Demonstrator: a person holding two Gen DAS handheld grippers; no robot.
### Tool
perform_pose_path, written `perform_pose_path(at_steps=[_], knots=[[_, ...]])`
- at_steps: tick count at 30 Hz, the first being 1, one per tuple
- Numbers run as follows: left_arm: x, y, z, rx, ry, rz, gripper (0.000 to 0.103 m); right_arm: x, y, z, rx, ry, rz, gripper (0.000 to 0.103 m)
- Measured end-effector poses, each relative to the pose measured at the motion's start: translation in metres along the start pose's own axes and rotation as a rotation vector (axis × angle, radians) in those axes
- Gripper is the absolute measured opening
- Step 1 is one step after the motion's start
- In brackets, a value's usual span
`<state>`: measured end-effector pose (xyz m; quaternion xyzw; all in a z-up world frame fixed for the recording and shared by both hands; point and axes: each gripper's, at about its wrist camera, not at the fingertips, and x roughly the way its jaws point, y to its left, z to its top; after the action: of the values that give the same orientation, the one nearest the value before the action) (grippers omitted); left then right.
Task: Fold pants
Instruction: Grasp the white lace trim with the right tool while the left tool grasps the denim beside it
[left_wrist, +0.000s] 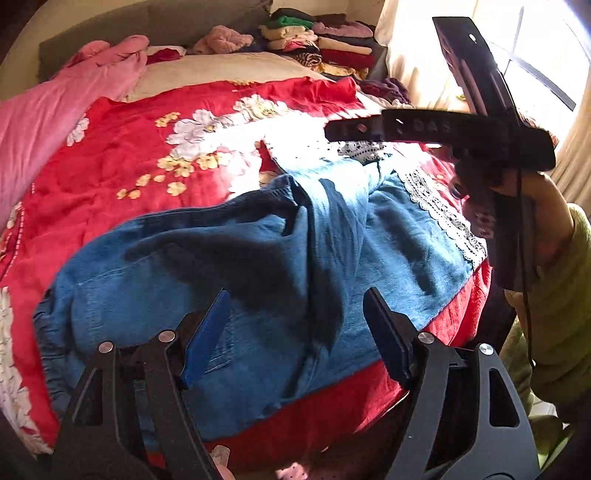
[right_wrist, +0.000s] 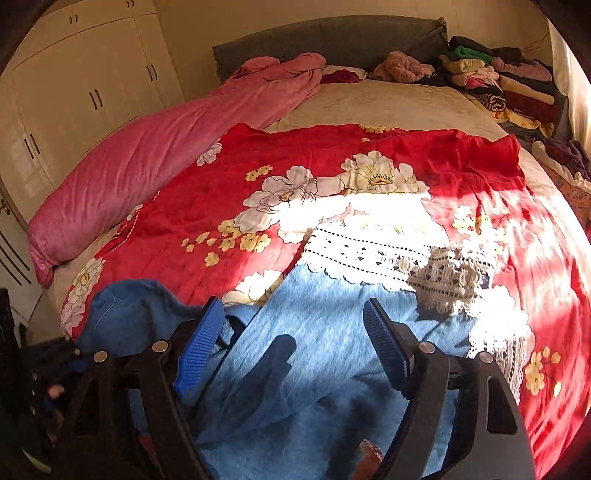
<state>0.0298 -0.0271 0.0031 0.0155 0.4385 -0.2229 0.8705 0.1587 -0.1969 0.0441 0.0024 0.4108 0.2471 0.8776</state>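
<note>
The blue pants (left_wrist: 229, 266) are running out of sight under the left gripper (left_wrist: 295, 332) at the lower edge. Sun glare is washing out their lace hem (right_wrist: 369, 243). Beyond the pants, the stacked clothes (left_wrist: 317, 48) are blurring together.

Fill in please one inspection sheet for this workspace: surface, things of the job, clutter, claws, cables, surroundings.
Surface: bed with a red floral quilt, sunlit patches.
Job's things: blue pants with white lace hem lie on the quilt, one part folded over, wrinkled.
Clutter: pink duvet rolled at the far side; stacked folded clothes by the headboard.
Claws: left claw open, above the pants, holding nothing; right claw open, above the pants, holding nothing.
Cables: a black cable hangs along the right device.
Surroundings: cream wardrobe, grey headboard, bright window with curtain.
</note>
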Motion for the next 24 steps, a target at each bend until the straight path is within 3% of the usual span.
perform_pose_path(at_steps=[4, 5, 6, 8, 12, 18, 19, 20, 23, 24], knots=[[0.023, -0.007, 0.004, -0.009, 0.022, -0.039, 0.067, 0.036, -0.008, 0.013, 0.015, 0.071, -0.017, 0.077], [0.031, -0.004, 0.006, -0.022, 0.034, -0.050, 0.060, 0.046, -0.009, 0.016, 0.025, 0.087, -0.024, 0.077], [0.038, -0.003, 0.006, -0.035, 0.043, -0.058, 0.039, 0.053, -0.009, 0.018, 0.030, 0.097, -0.034, 0.077], [0.053, 0.000, 0.005, -0.064, 0.071, -0.085, 0.017, 0.068, -0.010, 0.025, 0.039, 0.117, -0.049, 0.077], [0.065, -0.003, -0.001, -0.052, 0.086, -0.100, 0.007, 0.093, -0.007, 0.038, 0.032, 0.133, -0.090, 0.077], [0.068, -0.016, -0.010, 0.003, 0.075, -0.109, 0.006, 0.130, -0.020, 0.050, 0.038, 0.171, -0.181, 0.077], [0.067, -0.017, -0.010, 0.009, 0.071, -0.110, 0.006, 0.134, -0.025, 0.049, 0.049, 0.173, -0.192, 0.071], [0.067, -0.017, -0.011, 0.010, 0.070, -0.112, 0.006, 0.136, -0.031, 0.047, 0.055, 0.174, -0.207, 0.050], [0.064, -0.014, -0.012, 0.000, 0.065, -0.120, 0.006, 0.127, -0.044, 0.043, 0.053, 0.155, -0.194, 0.014], [0.064, -0.013, -0.012, -0.003, 0.062, -0.121, 0.006, 0.118, -0.047, 0.042, 0.059, 0.137, -0.184, 0.011]])
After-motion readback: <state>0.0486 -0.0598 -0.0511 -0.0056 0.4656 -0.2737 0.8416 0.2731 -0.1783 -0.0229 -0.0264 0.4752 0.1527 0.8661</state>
